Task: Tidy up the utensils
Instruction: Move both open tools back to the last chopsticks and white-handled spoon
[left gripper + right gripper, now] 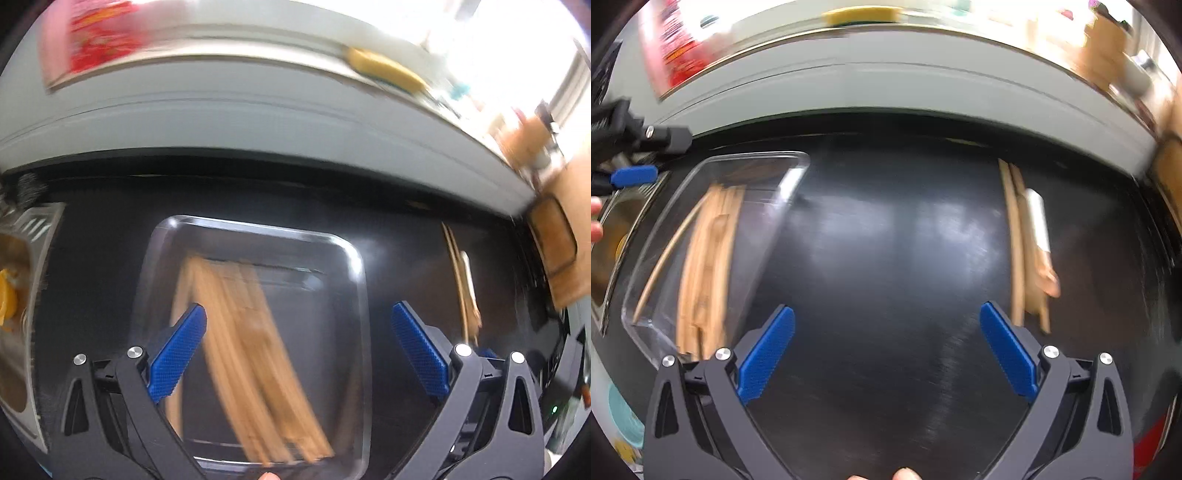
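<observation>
1. Tray (354, 258): clear glass, square with rounded corners, sitting on dark glossy cooktop (886, 240). Holds bundle of wooden utensils (240, 332), lying lengthwise and blurred by motion; individual pieces hard to separate.
2. Left gripper (298, 347): spread wide, nothing between blue pads (177, 354). Hovering directly over tray, bundle visible through the gap. Also visible at upper left edge of right wrist view (635, 175).
3. Right gripper (886, 350): spread wide too, holding nothing. Positioned over bare cooktop, between tray (790, 177) on its left and loose pile on its right.
4. Loose pile (1027, 251): several wooden sticks plus one utensil with white handle (1038, 218), lying on cooktop well apart from tray. Same pile visible right of tray in left wrist view (465, 284).
5. Behind cooktop: pale counter ledge (258, 122), yellow sponge (384, 68), red-printed packet (99, 37). Metal sink edge (37, 229) at far left.
</observation>
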{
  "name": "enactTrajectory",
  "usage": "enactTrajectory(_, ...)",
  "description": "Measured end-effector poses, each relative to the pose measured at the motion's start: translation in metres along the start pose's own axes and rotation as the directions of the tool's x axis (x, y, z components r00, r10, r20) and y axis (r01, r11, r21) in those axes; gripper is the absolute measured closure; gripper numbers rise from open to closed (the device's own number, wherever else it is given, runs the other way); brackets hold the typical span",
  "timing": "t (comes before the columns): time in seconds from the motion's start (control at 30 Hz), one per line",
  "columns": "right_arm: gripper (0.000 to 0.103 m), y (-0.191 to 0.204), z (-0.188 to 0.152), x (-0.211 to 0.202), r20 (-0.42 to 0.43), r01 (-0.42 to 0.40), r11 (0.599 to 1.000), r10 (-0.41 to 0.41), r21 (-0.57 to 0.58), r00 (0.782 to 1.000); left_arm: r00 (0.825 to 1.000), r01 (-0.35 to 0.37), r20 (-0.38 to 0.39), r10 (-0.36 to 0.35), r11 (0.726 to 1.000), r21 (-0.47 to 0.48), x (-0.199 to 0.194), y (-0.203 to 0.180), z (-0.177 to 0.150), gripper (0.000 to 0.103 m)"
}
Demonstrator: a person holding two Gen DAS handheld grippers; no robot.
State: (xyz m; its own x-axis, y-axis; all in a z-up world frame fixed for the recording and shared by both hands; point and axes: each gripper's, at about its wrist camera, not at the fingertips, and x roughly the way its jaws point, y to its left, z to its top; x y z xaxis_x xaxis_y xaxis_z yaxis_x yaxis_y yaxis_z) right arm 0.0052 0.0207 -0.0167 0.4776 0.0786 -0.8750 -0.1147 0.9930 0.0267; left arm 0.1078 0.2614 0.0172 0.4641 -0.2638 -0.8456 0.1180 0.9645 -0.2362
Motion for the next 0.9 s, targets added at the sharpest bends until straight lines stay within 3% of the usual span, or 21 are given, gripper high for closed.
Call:
enactTrajectory(0.3, 0.006, -0.120, -0.029, -0.013, -0.041, 0.104, 0.982, -0.099, 0.159, 0.994, 0.993, 0.033, -0.115, -0.012, 0.983, 0.180, 0.065, -0.131, -0.013, 0.005)
enactTrajectory(0.47, 0.006, -0.162, -0.038, -0.010, -0.052, 0.108, 0.976, -0.099, 0.192, 0.994, 0.988, 0.020, -0.153, 0.019, 0.967, 0.255, 0.104, -0.191, -0.020, 0.005)
enactTrajectory(0.67, 0.006, -0.194, -0.018, -0.006, -0.029, 0.095, 0.975, -0.091, 0.201, 0.995, 0.976, 0.019, -0.213, 0.045, 0.958, 0.287, 0.143, -0.229, -0.025, 0.005)
enactTrajectory(0.9, 0.006, -0.221, 0.010, 0.013, -0.037, 0.069, 0.979, -0.063, 0.193, 0.997, 0.960, -0.013, -0.266, 0.089, 0.961, 0.275, 0.178, -0.239, -0.019, 0.005)
